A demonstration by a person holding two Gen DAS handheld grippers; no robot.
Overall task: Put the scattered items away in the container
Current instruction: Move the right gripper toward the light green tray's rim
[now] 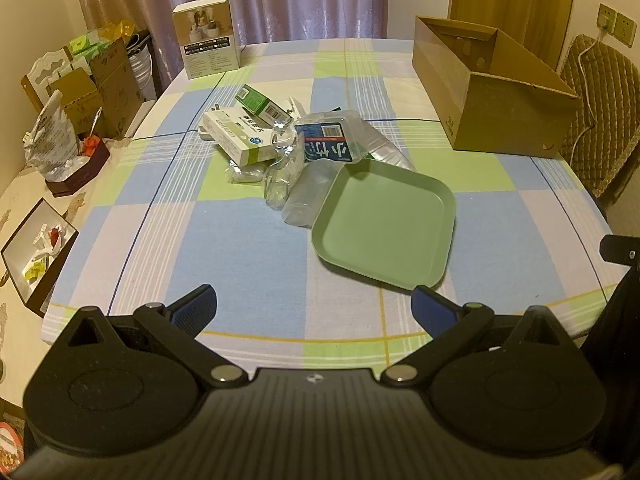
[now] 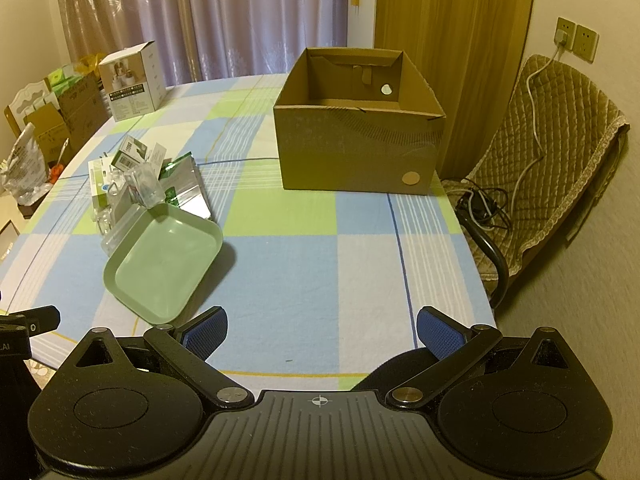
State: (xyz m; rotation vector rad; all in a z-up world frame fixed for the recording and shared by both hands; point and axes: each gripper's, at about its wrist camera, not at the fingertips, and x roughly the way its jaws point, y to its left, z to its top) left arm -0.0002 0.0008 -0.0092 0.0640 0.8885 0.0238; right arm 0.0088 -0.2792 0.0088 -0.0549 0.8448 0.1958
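I hold both the left gripper (image 1: 314, 306) and right gripper (image 2: 320, 330) spread wide and empty, near the green tray (image 1: 384, 226); the cardboard box (image 2: 356, 152) sits well apart.

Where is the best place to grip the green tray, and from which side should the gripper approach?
Probably grip the raised near rim of the green tray, approaching from the front edge of the table. Its far side leans on the clutter pile, while the near rim lies free, close to the open left gripper.
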